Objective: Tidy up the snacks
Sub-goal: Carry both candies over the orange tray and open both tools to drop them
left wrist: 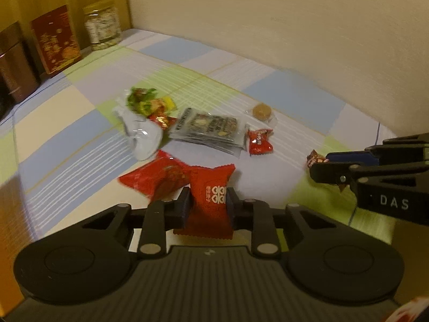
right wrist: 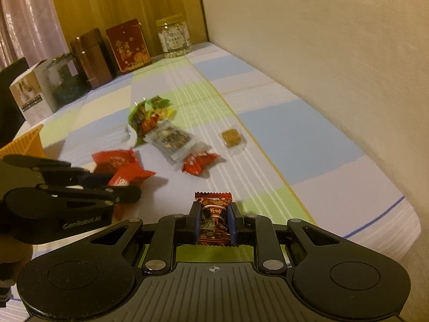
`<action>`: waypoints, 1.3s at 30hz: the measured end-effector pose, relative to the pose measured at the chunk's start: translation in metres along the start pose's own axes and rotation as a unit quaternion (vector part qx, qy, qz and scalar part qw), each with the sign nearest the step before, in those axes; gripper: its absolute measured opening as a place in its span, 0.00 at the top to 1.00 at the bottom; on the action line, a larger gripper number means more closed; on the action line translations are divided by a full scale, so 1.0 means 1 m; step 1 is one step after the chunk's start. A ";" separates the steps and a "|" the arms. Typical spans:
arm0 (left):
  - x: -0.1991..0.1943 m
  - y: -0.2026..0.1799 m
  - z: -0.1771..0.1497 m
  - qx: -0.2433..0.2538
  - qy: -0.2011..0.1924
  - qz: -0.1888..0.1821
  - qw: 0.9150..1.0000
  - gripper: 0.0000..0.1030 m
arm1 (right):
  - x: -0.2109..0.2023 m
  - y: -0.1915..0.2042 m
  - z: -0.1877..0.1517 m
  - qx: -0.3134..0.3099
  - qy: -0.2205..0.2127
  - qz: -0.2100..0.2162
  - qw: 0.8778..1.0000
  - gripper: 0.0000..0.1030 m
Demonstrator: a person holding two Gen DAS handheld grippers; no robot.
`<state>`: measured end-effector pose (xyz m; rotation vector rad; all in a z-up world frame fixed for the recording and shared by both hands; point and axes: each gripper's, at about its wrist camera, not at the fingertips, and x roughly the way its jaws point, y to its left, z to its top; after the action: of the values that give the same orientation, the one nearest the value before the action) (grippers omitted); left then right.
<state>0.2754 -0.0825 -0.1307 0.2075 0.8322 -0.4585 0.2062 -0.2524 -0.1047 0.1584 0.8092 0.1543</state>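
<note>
Our left claw [left wrist: 207, 201] pinches a red candy [left wrist: 207, 201] low in the middle of the frame. Our right claw [right wrist: 214, 221] pinches a brown candy [right wrist: 214, 221], also low in the middle. More snacks lie on the checked cloth [right wrist: 281, 123] ahead: a red packet [left wrist: 152, 175], a grey packet [left wrist: 209, 130], a cookie [left wrist: 261, 111]. Jars and a red box [right wrist: 128, 45] stand in the upper left.

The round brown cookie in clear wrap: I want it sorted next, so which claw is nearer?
Right, probably. The cookie lies ahead of the right claw, slightly to its right. The left claw sits further off, across the red packets.
</note>
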 end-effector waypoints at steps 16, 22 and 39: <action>-0.163 0.077 -0.039 -0.156 -0.049 0.091 0.982 0.77 | -0.070 0.126 0.057 -0.065 -0.045 0.120 0.990 0.80; -0.210 0.125 -0.068 -0.191 -0.050 0.140 0.970 0.77 | -0.062 0.197 0.047 -0.095 -0.023 0.178 0.979 0.80; -0.214 0.213 -0.134 -0.249 -0.023 0.179 0.952 0.76 | 0.014 0.301 0.012 -0.121 0.064 0.224 0.965 0.80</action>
<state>0.1620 0.2195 -0.0587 -0.1207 0.8171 0.0941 0.2015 0.0430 -0.0462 0.0985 0.8674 0.6936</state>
